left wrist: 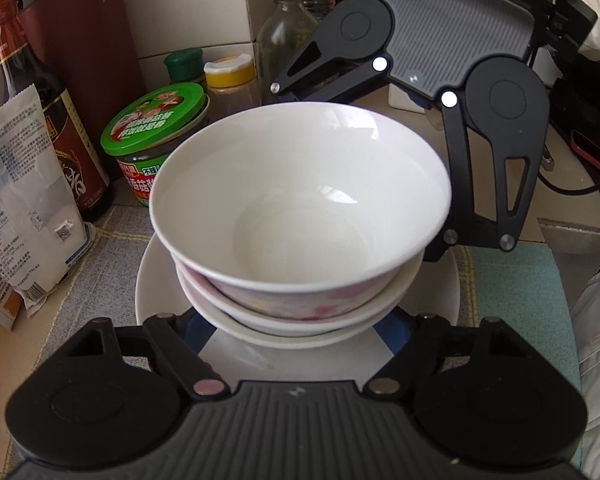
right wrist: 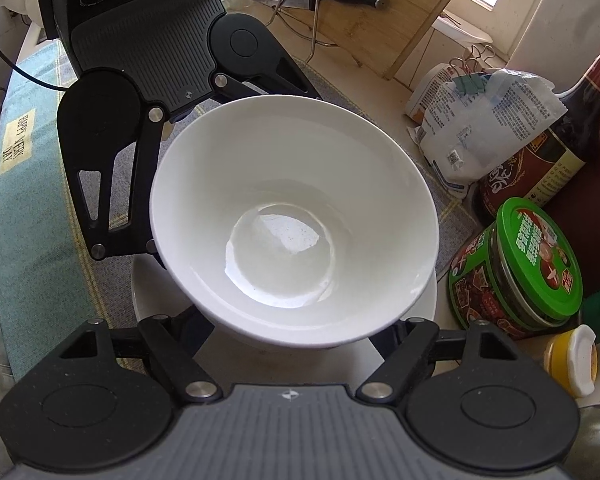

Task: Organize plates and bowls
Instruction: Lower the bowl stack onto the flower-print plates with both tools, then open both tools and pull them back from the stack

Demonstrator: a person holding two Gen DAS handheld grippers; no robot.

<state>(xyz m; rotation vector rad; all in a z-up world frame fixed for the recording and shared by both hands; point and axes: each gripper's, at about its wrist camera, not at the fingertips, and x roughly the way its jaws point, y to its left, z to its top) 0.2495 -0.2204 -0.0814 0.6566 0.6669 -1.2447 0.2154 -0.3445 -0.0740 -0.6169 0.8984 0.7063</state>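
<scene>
Tabletop (left wrist: 112, 232) cloth is carrying a white plate (left wrist: 156, 280) at frame centre, with stacked bowls sitting on it, the top bowl (left wrist: 300, 196) uppermost. Left hand-held gripper (left wrist: 296, 332) and right hand-held gripper (right wrist: 300, 332) are flanking the stack; grip cannot be told.

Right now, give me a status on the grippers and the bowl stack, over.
Both grippers flank the stack; grip unclear. Top bowl tilted, nested on a patterned bowl over plates. Green-lidded jar close beside the stack.
</scene>
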